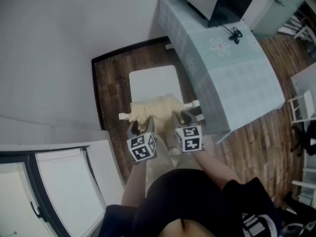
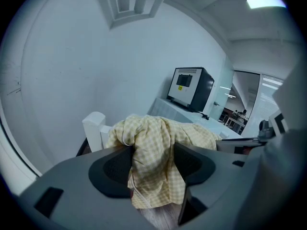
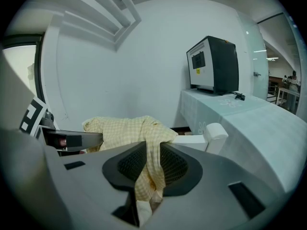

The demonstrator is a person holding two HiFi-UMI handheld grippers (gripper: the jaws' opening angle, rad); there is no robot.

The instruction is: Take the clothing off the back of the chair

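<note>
The left claw [image 2: 153, 166] pinches a thick fold of the yellow checked clothing [image 2: 160, 131], and the right claw [image 3: 149, 171] is clamped on a thinner fold, so the grasp looks made. The clothing lies draped over the back of the white chair [image 1: 153, 83], so lifting it clear remains. Both claws sit side by side at the chair back, angled forward and down.

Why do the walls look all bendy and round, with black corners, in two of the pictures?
Left gripper view and right gripper view: a wide-angle lens bows the wall and leaves the corners dark. Left gripper view: the ceiling light glares plain white. Head view: less bending and even light, with the yellow checked clothing sharp on the chair.
</note>
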